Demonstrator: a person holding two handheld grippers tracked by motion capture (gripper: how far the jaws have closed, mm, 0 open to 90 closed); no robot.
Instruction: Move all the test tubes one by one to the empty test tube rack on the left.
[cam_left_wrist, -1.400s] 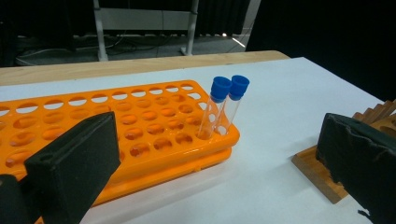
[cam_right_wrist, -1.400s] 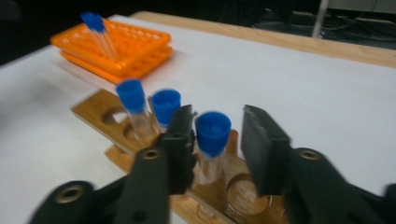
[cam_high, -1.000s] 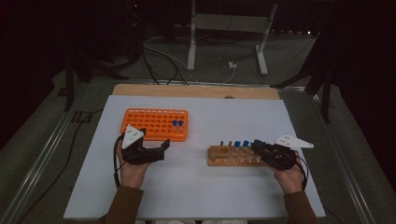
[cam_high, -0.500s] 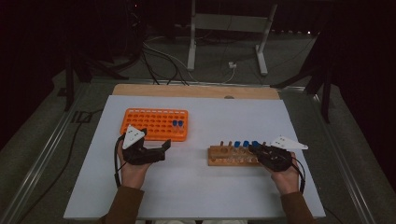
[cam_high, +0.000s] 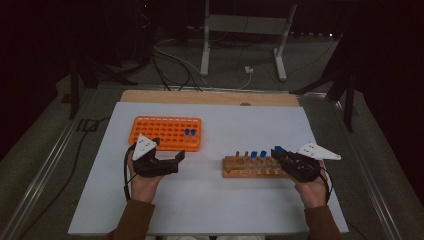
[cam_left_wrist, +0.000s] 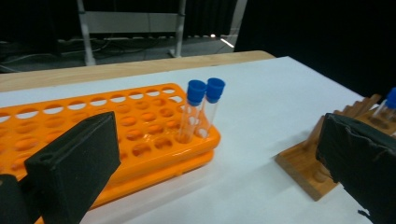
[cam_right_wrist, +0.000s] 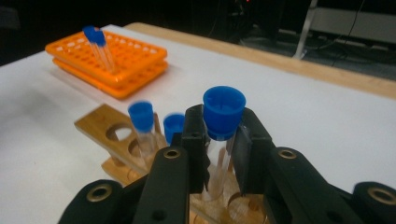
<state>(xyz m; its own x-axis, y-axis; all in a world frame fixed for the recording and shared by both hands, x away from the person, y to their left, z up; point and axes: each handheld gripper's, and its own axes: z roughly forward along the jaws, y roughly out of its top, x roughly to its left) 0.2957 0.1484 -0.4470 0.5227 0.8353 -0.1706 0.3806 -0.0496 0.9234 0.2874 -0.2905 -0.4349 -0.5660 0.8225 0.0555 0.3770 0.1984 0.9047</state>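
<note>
While the right gripper (cam_right_wrist: 219, 154) clamps one blue-capped tube (cam_right_wrist: 223, 121), the work looks like moving tubes from the wooden rack (cam_high: 252, 167) to the orange rack (cam_high: 167, 132).
Held tube: upright between the pads, just under its cap, at the wooden rack's 3 o'clock end; likely gripped there so it lifts straight out of its hole.
Left gripper (cam_left_wrist: 215, 154): jaws wide, nothing between them, resting at the orange rack's 6 o'clock, seemingly waiting.
Orange rack: two capped tubes (cam_left_wrist: 201, 109) stand side by side near its 3 o'clock edge.
Wooden rack: two more capped tubes (cam_right_wrist: 154, 126) remain.
Writing: none readable anywhere.
</note>
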